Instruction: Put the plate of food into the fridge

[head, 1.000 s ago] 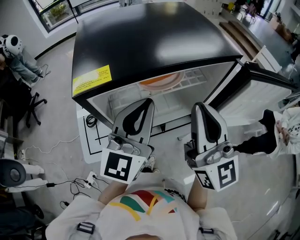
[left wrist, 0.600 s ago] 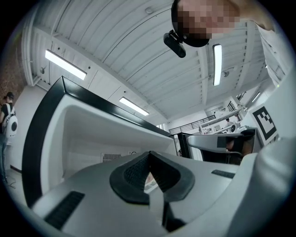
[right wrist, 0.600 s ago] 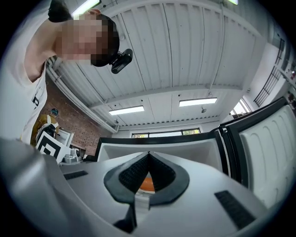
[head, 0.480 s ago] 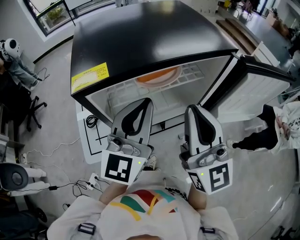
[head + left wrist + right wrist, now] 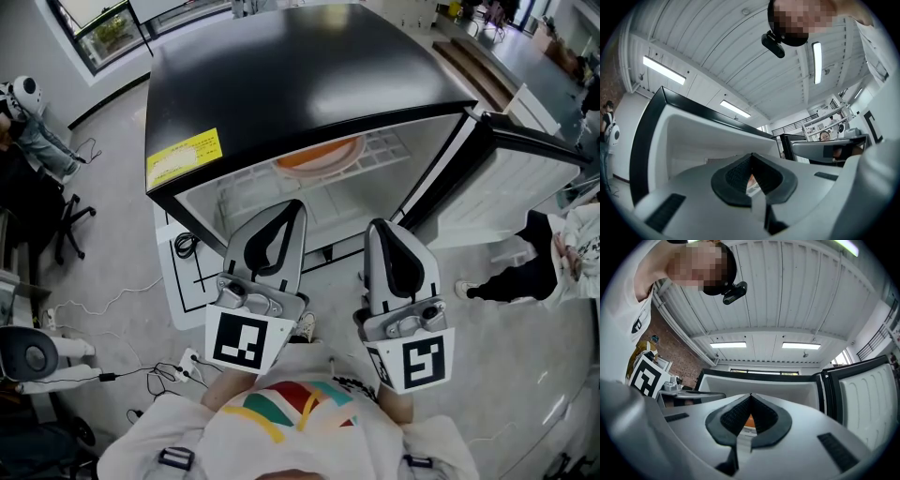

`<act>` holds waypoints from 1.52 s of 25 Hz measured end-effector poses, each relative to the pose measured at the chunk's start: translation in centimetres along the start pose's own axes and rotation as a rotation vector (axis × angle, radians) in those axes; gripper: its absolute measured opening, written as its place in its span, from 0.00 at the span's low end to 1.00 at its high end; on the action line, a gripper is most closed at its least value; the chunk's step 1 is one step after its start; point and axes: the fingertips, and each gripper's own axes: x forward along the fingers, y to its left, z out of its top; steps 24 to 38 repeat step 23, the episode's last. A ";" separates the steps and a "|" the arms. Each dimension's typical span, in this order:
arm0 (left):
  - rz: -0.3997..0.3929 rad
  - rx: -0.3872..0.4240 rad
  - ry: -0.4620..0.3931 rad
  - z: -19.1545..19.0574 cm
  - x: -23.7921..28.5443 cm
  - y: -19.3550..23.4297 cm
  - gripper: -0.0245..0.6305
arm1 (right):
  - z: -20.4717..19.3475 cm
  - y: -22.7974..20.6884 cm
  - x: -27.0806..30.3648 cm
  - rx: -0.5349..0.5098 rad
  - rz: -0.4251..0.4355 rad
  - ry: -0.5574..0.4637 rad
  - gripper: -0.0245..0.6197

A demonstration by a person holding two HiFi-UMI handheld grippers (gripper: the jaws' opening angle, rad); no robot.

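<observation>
An orange plate point(image 5: 319, 153) rests on the white wire shelf inside the black fridge point(image 5: 300, 75), whose door point(image 5: 511, 178) hangs open to the right. My left gripper point(image 5: 298, 204) is shut and empty, held low in front of the fridge opening. Beside it my right gripper point(image 5: 378, 227) is also shut, with nothing in it, a little nearer my chest. In the left gripper view the closed jaws of the left gripper point(image 5: 751, 154) meet, with an orange sliver of the plate point(image 5: 751, 179) behind them. The right gripper view shows the right gripper point(image 5: 750, 395) closed and the plate point(image 5: 749, 421) beyond.
A white mat point(image 5: 183, 272) lies under the fridge. Cables point(image 5: 141, 366) trail over the floor at the left, near an office chair point(image 5: 37, 216). A person's dark-trousered leg point(image 5: 511, 281) stands at the right, close to the open door.
My right gripper has drawn back from the fridge and a little leftward, closer to my body. The left gripper has barely shifted. The plate stays on the shelf.
</observation>
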 end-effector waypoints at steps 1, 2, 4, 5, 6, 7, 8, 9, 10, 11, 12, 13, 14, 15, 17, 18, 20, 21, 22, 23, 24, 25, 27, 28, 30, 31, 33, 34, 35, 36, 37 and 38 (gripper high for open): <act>-0.001 -0.001 -0.001 0.0 0.0 0.0 0.05 | -0.1 0.0 0.0 -0.007 -0.004 0.004 0.04; -0.002 -0.001 -0.001 0.0 0.0 -0.1 0.05 | -0.1 0.0 0.0 -0.011 -0.005 0.007 0.04; -0.003 -0.002 0.000 0.0 0.0 0.0 0.05 | -0.2 0.0 0.0 -0.011 -0.004 0.011 0.04; -0.004 -0.003 0.000 -0.1 0.0 0.0 0.05 | -0.2 0.0 0.0 -0.011 -0.004 0.012 0.04; -0.004 -0.005 -0.001 -0.1 0.1 0.0 0.05 | -0.2 0.0 0.1 -0.011 -0.002 0.014 0.04; -0.005 -0.006 -0.002 -0.1 0.1 0.0 0.05 | -0.3 0.1 0.1 -0.012 0.000 0.016 0.04; -0.007 -0.007 -0.005 0.0 0.2 0.0 0.05 | -0.3 0.1 0.1 -0.014 0.003 0.019 0.04; -0.009 -0.008 -0.007 0.1 0.2 -0.1 0.05 | -0.3 0.2 0.1 -0.015 0.005 0.021 0.04; -0.013 -0.008 -0.007 0.1 0.3 -0.2 0.05 | -0.3 0.2 0.1 -0.016 0.007 0.023 0.04; -0.015 -0.008 -0.006 0.1 0.3 -0.2 0.05 | -0.4 0.3 0.2 -0.017 0.011 0.024 0.04; -0.017 -0.008 -0.006 0.1 0.3 -0.3 0.05 | -0.4 0.5 0.2 -0.018 0.015 0.025 0.04; -0.018 -0.007 -0.005 0.0 0.3 -0.3 0.05 | -0.4 0.6 0.3 -0.020 0.020 0.025 0.04; -0.018 -0.008 -0.005 0.0 0.3 -0.2 0.05 | -0.5 0.7 0.4 -0.023 0.024 0.025 0.04; -0.017 -0.008 -0.006 0.0 0.3 -0.1 0.05 | -0.5 0.8 0.4 -0.025 0.027 0.025 0.04; -0.014 -0.010 -0.007 0.0 0.3 0.0 0.05 | -0.6 0.9 0.5 -0.027 0.031 0.027 0.04; -0.013 -0.010 -0.007 0.0 0.3 0.1 0.05 | -0.6 0.9 0.6 -0.026 0.033 0.028 0.04; -0.012 -0.010 -0.008 0.0 0.3 0.2 0.05 | -0.6 0.9 0.7 -0.025 0.035 0.027 0.04; -0.012 -0.011 -0.009 0.0 0.3 0.3 0.05 | -0.6 1.0 0.8 -0.026 0.036 0.027 0.04; -0.012 -0.011 -0.009 0.0 0.3 0.3 0.05 | -0.6 1.0 0.9 -0.026 0.037 0.026 0.04; -0.012 -0.011 -0.009 0.1 0.3 0.4 0.05 | -0.7 1.1 0.9 -0.027 0.038 0.026 0.04; -0.012 -0.011 -0.009 0.1 0.3 0.4 0.05 | -0.7 1.1 0.9 -0.027 0.038 0.026 0.04; -0.012 -0.011 -0.009 0.1 0.3 0.4 0.05 | -0.7 1.1 0.9 -0.027 0.038 0.026 0.04; -0.012 -0.011 -0.009 0.1 0.3 0.4 0.05 | -0.7 1.1 0.9 -0.027 0.038 0.026 0.04; -0.012 -0.011 -0.009 0.1 0.3 0.4 0.05 | -0.7 1.1 0.9 -0.027 0.038 0.026 0.04; -0.012 -0.011 -0.009 0.1 0.3 0.4 0.05 | -0.7 1.1 0.9 -0.027 0.038 0.026 0.04; -0.012 -0.011 -0.009 0.1 0.3 0.4 0.05 | -0.7 1.1 0.9 -0.027 0.038 0.026 0.04; -0.012 -0.011 -0.009 0.1 0.3 0.4 0.05 | -0.7 1.1 0.9 -0.027 0.038 0.026 0.04; -0.012 -0.011 -0.009 0.1 0.3 0.4 0.05 | -0.7 1.1 0.9 -0.027 0.038 0.026 0.04; -0.012 -0.011 -0.009 0.1 0.3 0.4 0.05 | -0.7 1.1 0.9 -0.027 0.038 0.026 0.04; -0.012 -0.011 -0.009 0.1 0.3 0.4 0.05 | -0.7 1.1 0.9 -0.027 0.038 0.026 0.04; -0.012 -0.011 -0.009 0.1 0.3 0.4 0.05 | -0.7 1.1 0.9 -0.027 0.038 0.026 0.04; -0.012 -0.011 -0.009 0.1 0.3 0.4 0.05 | -0.7 1.1 0.9 -0.027 0.038 0.026 0.04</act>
